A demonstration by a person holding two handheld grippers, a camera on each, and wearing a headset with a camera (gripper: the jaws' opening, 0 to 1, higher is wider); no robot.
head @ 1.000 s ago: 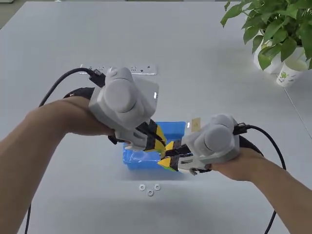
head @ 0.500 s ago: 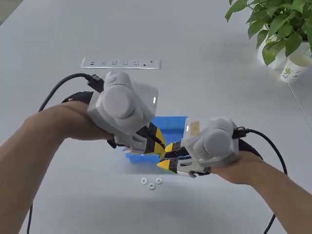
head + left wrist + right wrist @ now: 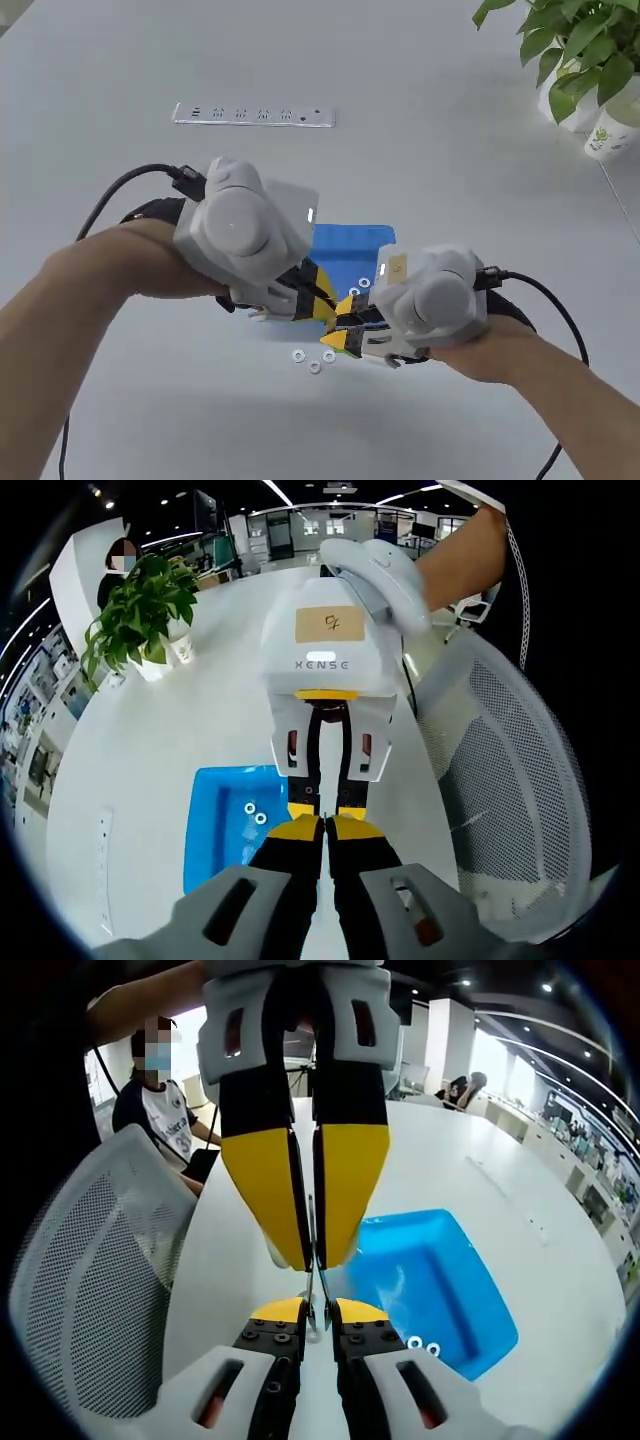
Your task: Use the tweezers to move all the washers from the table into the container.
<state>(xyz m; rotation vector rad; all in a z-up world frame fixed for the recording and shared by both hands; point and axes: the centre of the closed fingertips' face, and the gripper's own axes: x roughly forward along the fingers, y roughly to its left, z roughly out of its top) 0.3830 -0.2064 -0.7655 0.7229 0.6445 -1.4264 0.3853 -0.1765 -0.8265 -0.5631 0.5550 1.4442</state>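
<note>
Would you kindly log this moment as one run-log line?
left gripper: shut on tweezers | right gripper: shut on tweezers | three washers on table | two washers in blue container

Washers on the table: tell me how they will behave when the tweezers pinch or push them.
The three washers look small, thin and flat, so they are probably light and apt to slide across the smooth table rather than roll. Lying flat, they likely offer the tweezers little edge, so they may slip or flick away. They look rigid, unlikely to bend.
</note>
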